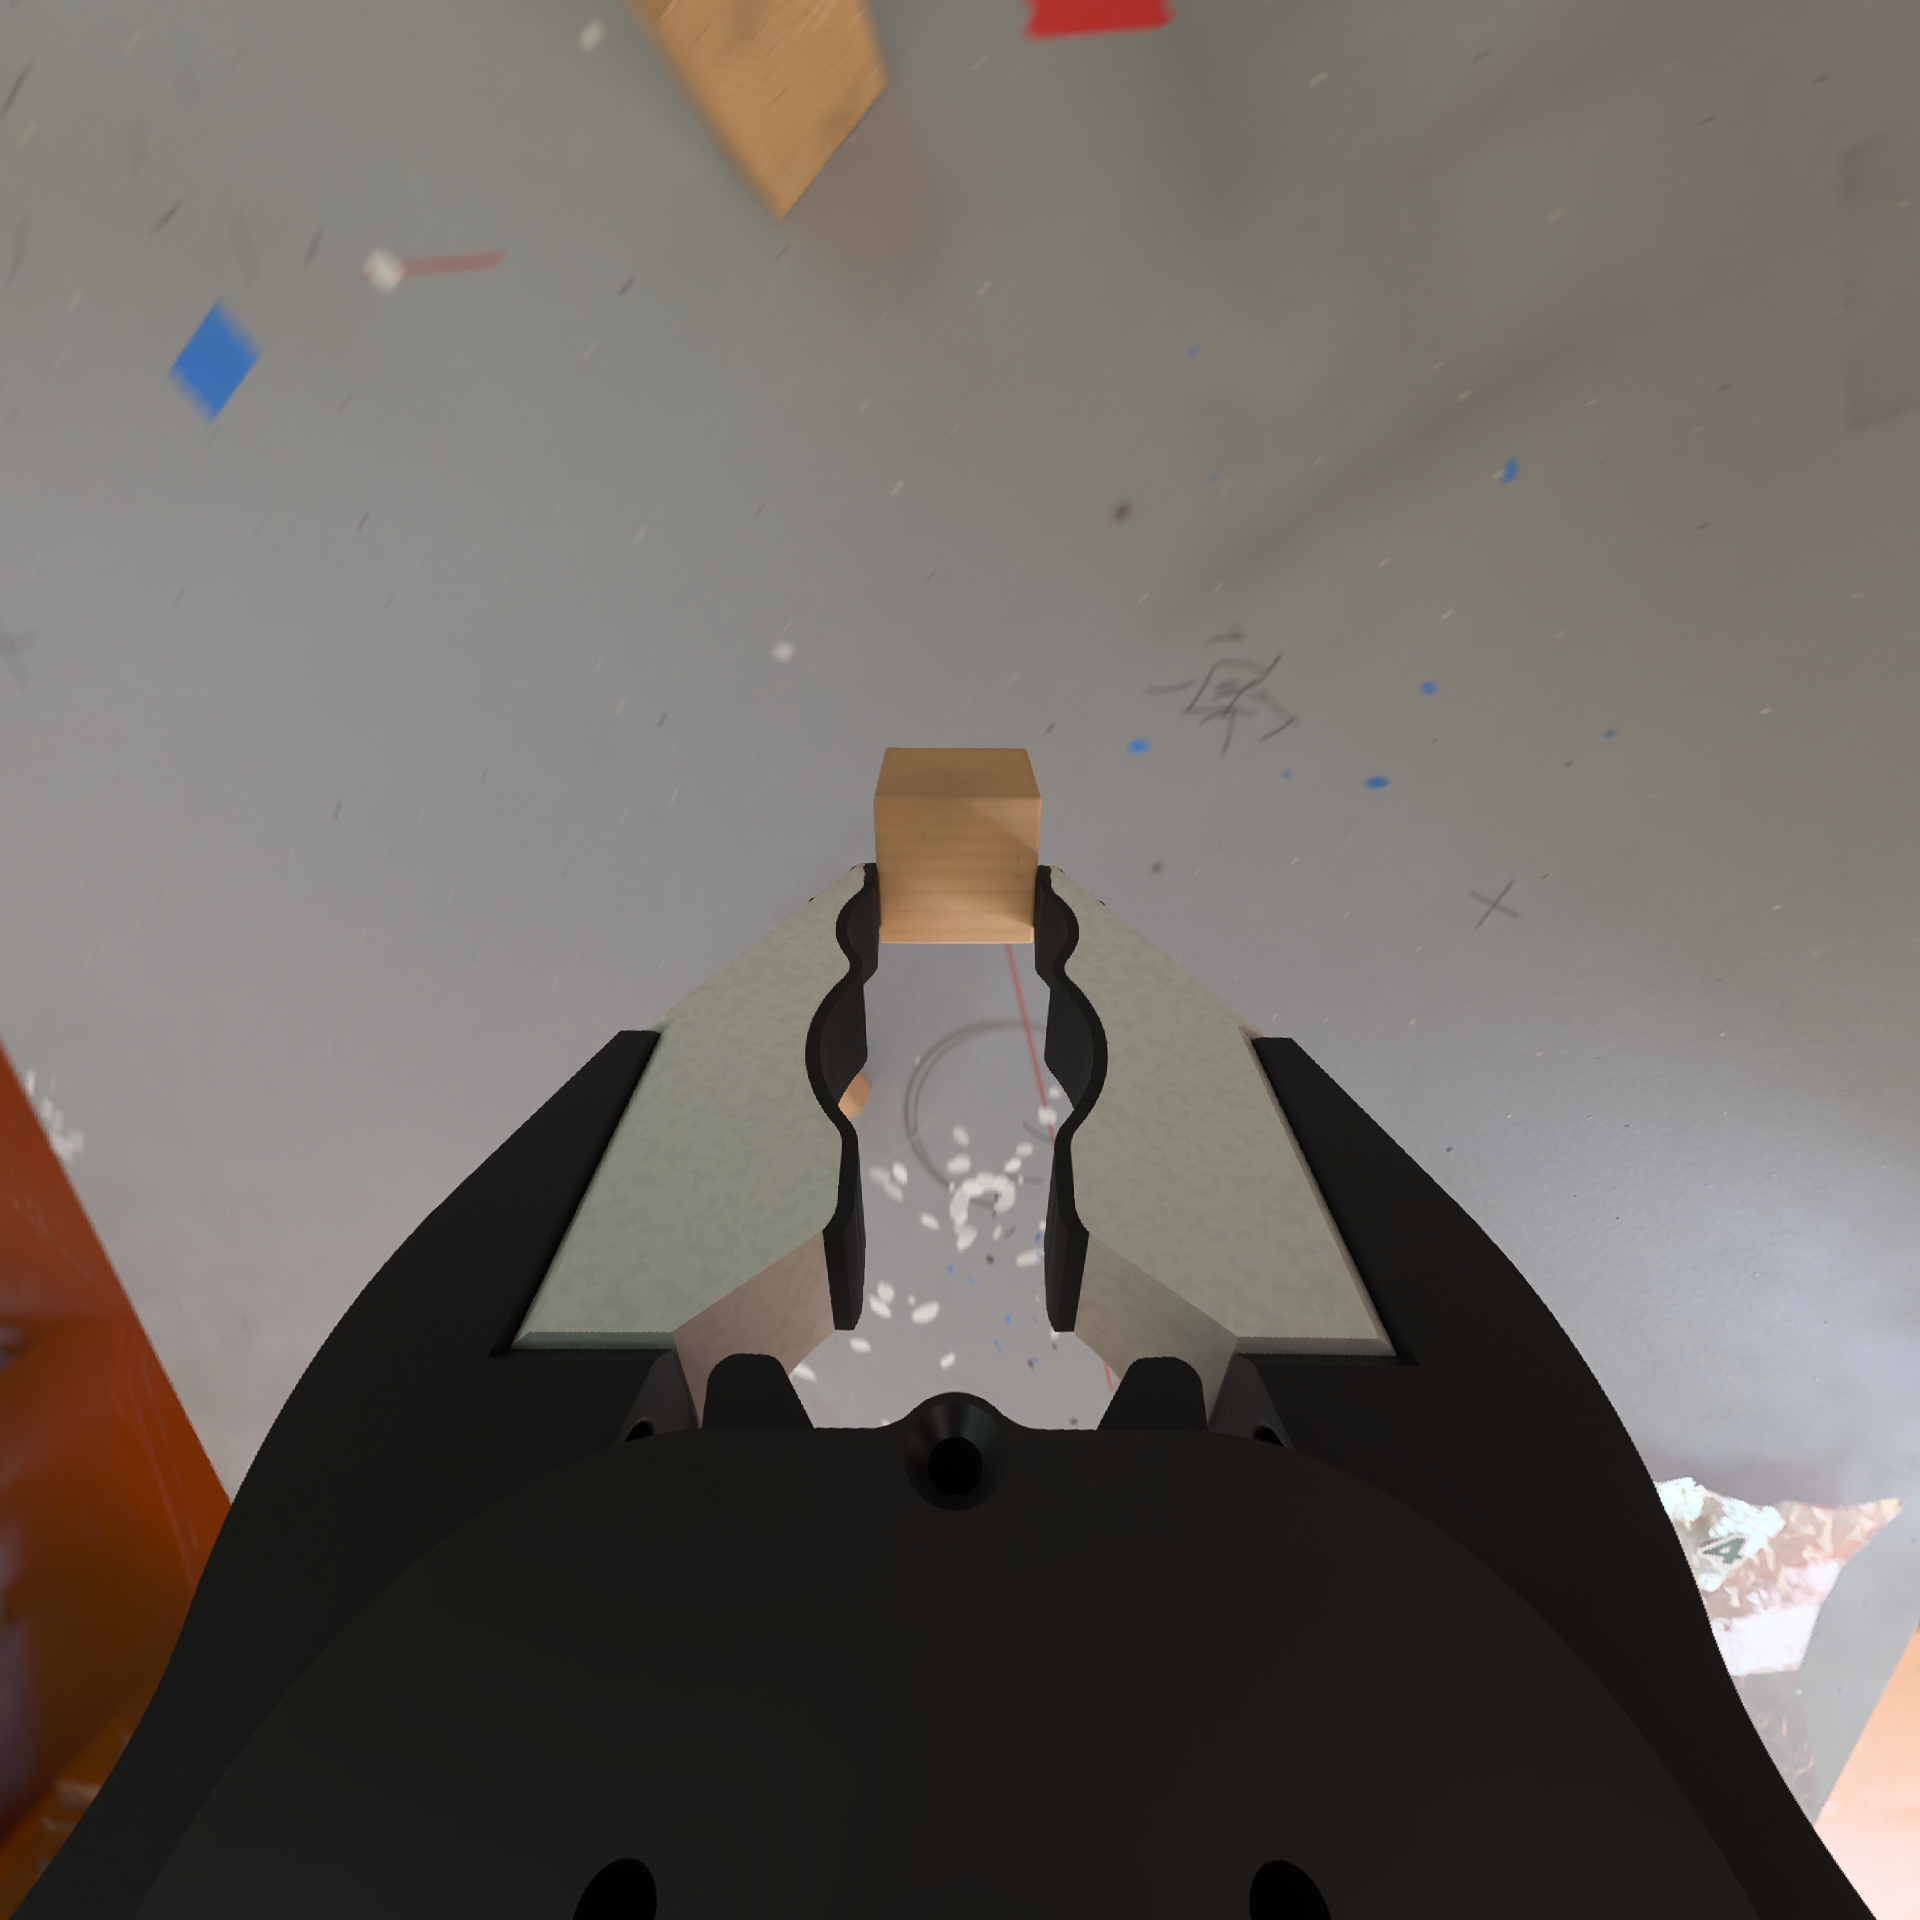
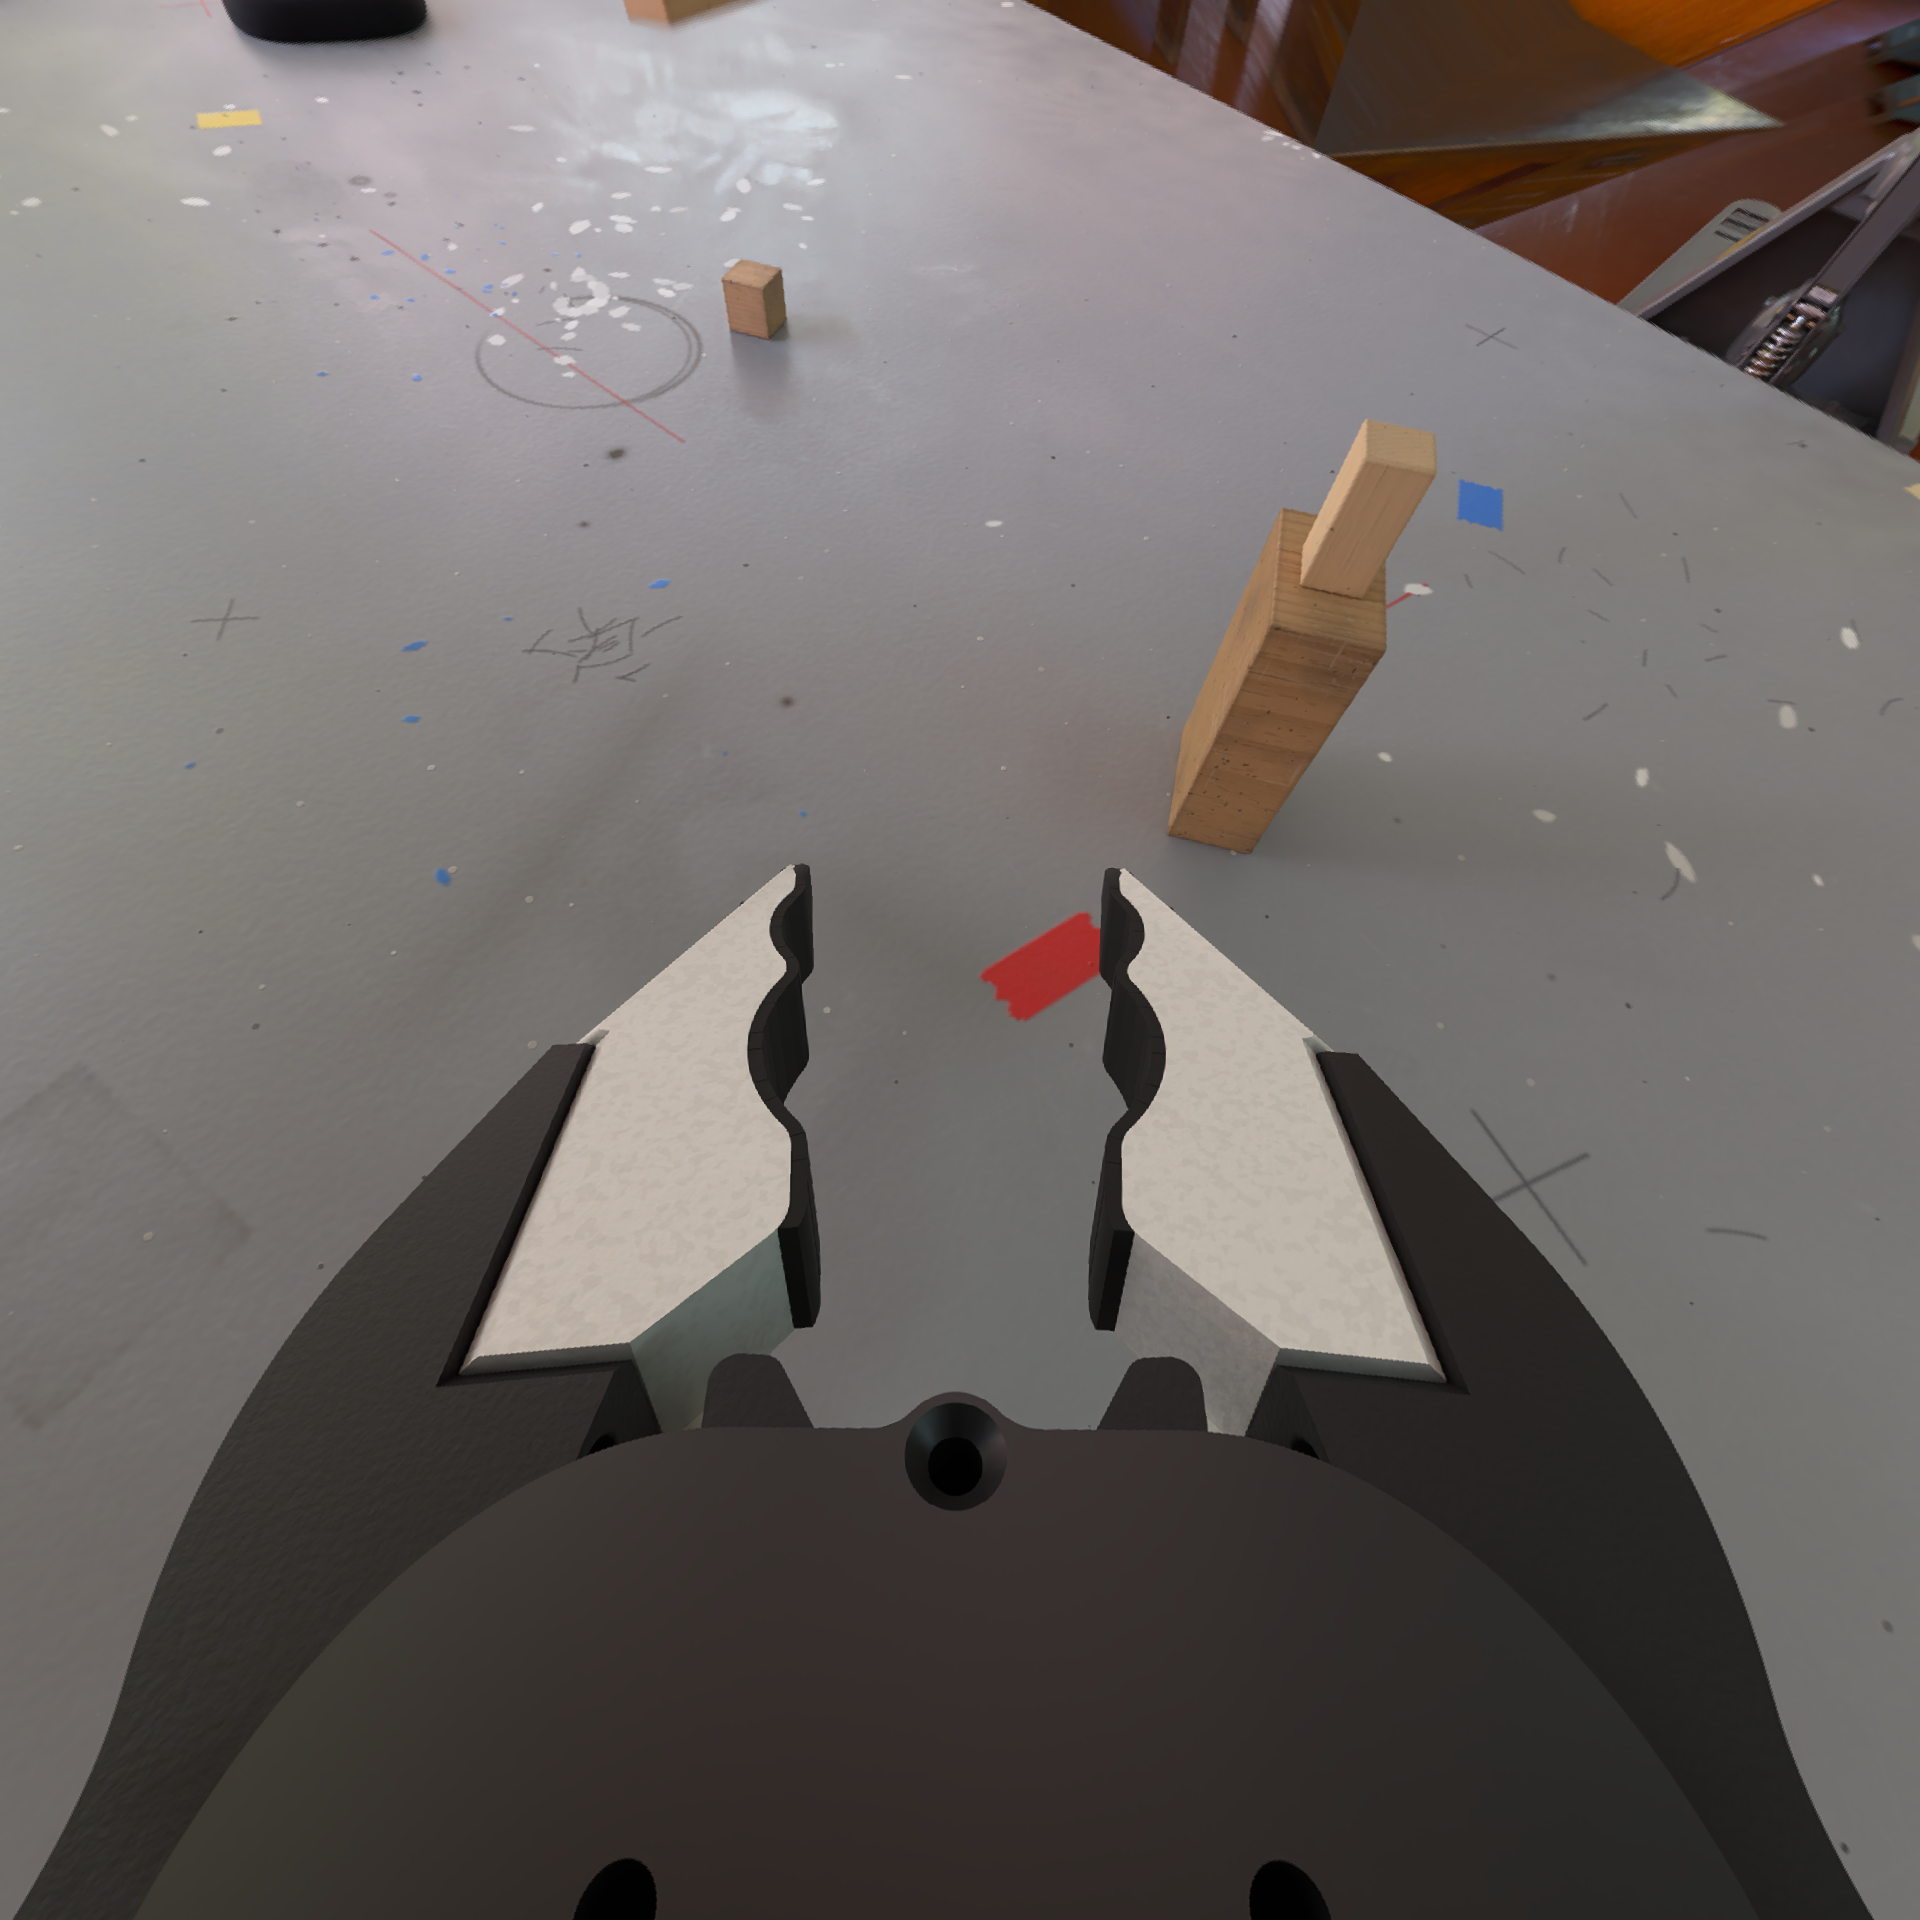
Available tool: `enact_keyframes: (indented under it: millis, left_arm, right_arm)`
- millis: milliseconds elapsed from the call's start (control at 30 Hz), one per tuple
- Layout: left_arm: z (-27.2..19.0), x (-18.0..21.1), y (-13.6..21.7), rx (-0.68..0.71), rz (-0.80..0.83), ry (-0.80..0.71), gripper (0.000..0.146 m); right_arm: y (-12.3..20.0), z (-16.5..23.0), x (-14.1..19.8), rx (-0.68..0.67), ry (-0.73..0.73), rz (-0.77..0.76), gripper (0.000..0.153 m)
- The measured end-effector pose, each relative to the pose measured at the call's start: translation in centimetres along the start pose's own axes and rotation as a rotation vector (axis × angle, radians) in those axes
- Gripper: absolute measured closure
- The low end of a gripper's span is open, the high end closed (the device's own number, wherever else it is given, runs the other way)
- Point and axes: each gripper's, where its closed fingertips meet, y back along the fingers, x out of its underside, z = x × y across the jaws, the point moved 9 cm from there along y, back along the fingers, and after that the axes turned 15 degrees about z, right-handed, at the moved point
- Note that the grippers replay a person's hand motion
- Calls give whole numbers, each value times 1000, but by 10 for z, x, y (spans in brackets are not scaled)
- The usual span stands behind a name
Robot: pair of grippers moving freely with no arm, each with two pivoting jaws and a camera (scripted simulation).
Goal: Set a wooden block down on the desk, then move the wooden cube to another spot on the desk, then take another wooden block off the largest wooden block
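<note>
My left gripper [image 1: 956,883] is shut on a small wooden block [image 1: 956,831] and holds it at its fingertips above the grey desk [image 1: 520,727]. Beneath it, a sliver of the wooden cube [image 1: 854,1096] shows beside the left finger. In the right wrist view the cube [image 2: 753,299] stands on the desk next to a pencil circle [image 2: 587,353]. The largest wooden block [image 2: 1278,686] stands upright at the right, with a small wooden block [image 2: 1366,509] on its top. It also shows in the left wrist view [image 1: 769,94]. My right gripper [image 2: 956,873] is open and empty, left of the largest block.
Red tape [image 2: 1039,966] lies on the desk between my right fingers, and blue tape [image 2: 1481,504] behind the largest block. The desk edge [image 2: 1455,223] runs diagonally at the upper right. A dark shape [image 2: 322,16] and a bit of wood [image 2: 675,8] show at the far edge.
</note>
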Motion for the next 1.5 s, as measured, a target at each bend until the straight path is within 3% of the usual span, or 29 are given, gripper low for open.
enact_keyframes:
  millis: [200, 400, 633, 933, 1067, 1200, 1367, 1500]
  left_arm:
    - [-14, -80, -33, 82, 48, -173, 117]
    - [-18, -126, -74, 152, 113, -239, 117]
    - [-15, -143, -112, 151, 162, -270, 117]
    - [-18, -144, -121, 99, 141, -281, 113]
    - [-19, -135, -94, 82, 29, -248, 108]
    - [-10, -105, -45, -13, -106, -171, 106]
    - [23, -37, 9, -101, -224, 62, 104]
    - [51, 27, 3, -102, -188, 302, 103]
  right_arm:
    - [5, 2, -2, 40, -2, -13, 95]
    - [8, 2, 0, 49, -14, -34, 95]
    - [13, -4, 5, 69, -36, -50, 96]
    - [14, -6, 7, 72, -47, -57, 96]
    - [14, -6, 8, 72, -51, -59, 96]
    - [13, -6, 7, 72, -52, -59, 96]
    - [11, -6, 6, 69, -49, -57, 96]
    - [11, -6, 6, 71, -48, -53, 96]
